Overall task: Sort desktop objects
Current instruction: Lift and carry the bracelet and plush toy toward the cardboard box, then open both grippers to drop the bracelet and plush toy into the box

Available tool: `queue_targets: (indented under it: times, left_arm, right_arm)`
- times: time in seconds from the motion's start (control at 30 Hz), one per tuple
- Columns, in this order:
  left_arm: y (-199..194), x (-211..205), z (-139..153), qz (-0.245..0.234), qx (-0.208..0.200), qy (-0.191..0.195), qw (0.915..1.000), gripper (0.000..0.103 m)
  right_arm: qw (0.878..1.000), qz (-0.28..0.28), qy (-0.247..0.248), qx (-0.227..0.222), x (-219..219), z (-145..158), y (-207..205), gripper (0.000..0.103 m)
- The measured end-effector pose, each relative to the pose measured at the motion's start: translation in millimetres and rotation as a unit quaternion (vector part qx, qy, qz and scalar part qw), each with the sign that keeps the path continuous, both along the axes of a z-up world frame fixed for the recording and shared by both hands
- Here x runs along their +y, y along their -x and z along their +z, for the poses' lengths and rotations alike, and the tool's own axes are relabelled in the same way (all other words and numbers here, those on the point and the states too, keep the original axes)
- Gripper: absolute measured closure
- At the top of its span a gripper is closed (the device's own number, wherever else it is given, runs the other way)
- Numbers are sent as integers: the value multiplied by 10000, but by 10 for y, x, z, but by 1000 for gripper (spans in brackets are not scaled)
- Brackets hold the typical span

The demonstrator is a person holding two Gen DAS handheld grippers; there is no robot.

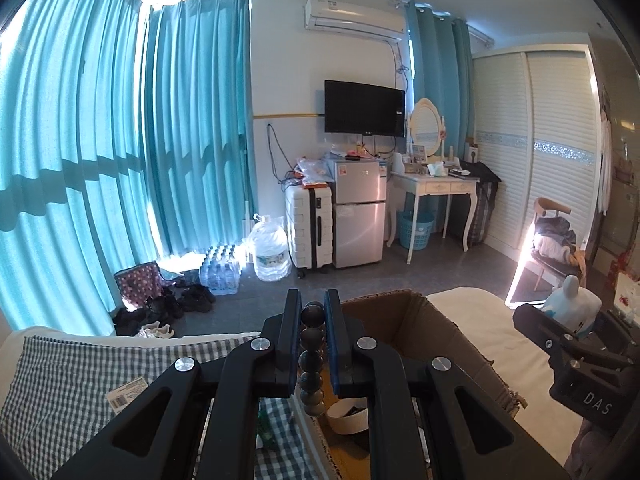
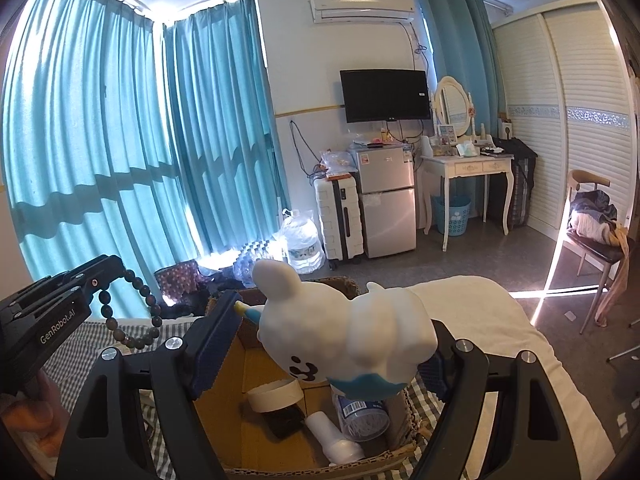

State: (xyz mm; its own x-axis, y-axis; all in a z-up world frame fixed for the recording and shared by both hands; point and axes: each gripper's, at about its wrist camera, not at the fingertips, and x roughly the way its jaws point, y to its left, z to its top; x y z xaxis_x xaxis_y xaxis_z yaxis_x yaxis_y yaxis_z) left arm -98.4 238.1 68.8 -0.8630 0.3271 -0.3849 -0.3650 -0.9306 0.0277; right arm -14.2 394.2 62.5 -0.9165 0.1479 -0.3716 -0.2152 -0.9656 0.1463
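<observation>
Your left gripper point(image 1: 312, 308) has its fingers clenched on a bracelet of dark round beads point(image 1: 312, 354), which runs down the centre of the left wrist view between the blue pads. In the right wrist view the same bracelet point(image 2: 132, 312) hangs as a loop at the left edge of the frame, above the grey-and-white checked cloth point(image 2: 80, 344).

Your right gripper point(image 2: 336, 344) is grasping a white soft toy figure with a blue base and a small black face point(image 2: 352, 332); its fingers stand wide apart around the toy's body. The toy is in the centre of the frame, over the open brown cardboard box point(image 2: 224, 396). In the box, at the lower centre, lie a white ring-shaped roll point(image 2: 276, 394), a white plastic tube point(image 2: 332, 436) and a clear round container with a barcode label point(image 2: 364, 416).
</observation>
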Motion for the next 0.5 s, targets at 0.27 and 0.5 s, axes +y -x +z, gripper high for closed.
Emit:
queue_targets:
  times: [0.27,0.5]
  left_arm:
    - [130,183,-136,-169,-198,47,9997,92]
    - [313,345,-274,-335,-469,86,9983,92]
  right_arm:
    - [9997,64,-47,-223,35,-137,130,24]
    - [9987,147,-6,-495,84,-321,322,24]
